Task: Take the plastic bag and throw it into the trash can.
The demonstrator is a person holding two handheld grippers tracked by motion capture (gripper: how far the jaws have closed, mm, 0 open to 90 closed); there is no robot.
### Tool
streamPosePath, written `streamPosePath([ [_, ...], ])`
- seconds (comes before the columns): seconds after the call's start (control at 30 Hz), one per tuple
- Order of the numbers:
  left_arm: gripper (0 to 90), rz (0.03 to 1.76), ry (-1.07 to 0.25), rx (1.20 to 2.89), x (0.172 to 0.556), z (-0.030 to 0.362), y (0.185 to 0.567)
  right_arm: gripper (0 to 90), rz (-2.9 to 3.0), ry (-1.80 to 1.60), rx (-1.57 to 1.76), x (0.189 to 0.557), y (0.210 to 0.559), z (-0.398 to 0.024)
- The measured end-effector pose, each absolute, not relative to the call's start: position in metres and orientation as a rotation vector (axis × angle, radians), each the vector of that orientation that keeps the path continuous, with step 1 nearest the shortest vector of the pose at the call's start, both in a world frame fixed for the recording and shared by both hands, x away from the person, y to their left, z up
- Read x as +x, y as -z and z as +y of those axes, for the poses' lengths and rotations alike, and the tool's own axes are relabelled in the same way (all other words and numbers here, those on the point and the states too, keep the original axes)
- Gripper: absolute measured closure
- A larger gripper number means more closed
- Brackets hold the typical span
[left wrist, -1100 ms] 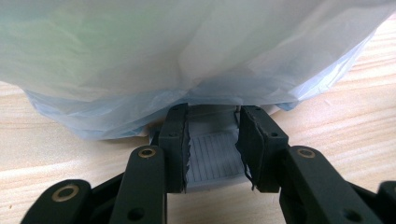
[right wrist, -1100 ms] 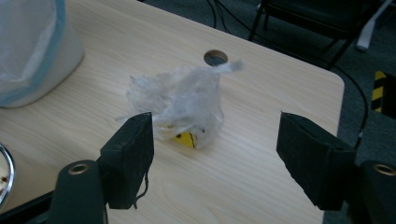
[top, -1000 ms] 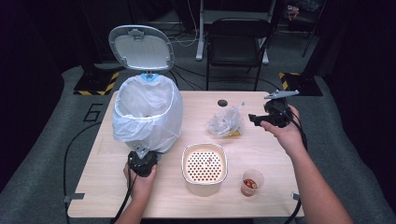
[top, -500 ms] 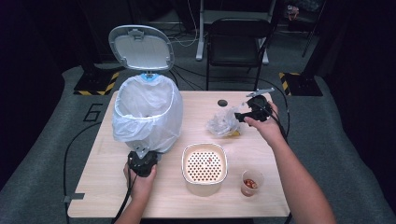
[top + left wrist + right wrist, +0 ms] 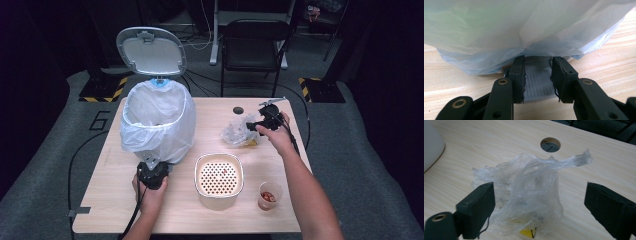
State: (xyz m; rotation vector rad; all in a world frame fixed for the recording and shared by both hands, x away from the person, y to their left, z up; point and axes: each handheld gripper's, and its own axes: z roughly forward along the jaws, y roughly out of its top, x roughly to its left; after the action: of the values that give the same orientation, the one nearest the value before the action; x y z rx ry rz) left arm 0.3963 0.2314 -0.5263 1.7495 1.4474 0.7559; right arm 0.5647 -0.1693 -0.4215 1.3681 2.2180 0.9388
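Nearest us, our left tongs (image 5: 537, 77) clamp the ribbed grey pedal (image 5: 537, 86) under the bin's (image 5: 157, 125) soft white liner. Farther right, our right tongs (image 5: 536, 207), just opening wide, straddle the crinkled clear plastic bag (image 5: 529, 195) untouched on the grained worktop (image 5: 200, 215), bare wood behind it.

Wooden table (image 5: 120, 210) under everything; cream perforated container (image 5: 218, 179) sits front centre, small red bit inside; clear cup (image 5: 269, 195) with reddish contents just right of it, near front edge; round cable hole (image 5: 238, 110) at far side; black folding chair (image 5: 255, 47) behind table; yellow-black floor markers (image 5: 102, 90) on grey floor
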Motion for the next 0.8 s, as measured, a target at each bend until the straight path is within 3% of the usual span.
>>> streamPosePath([
  [0.63,63.7,1.447,-0.752,1.757,0.396,0.232,0.526,7.6,2.254,-0.843,1.435,0.583,0.456,-0.153],
  [0.8,63.7,1.448,-0.748,1.758,0.396,0.232,0.526,12.5,2.265,-0.798,1.445,0.584,0.464,-0.152],
])
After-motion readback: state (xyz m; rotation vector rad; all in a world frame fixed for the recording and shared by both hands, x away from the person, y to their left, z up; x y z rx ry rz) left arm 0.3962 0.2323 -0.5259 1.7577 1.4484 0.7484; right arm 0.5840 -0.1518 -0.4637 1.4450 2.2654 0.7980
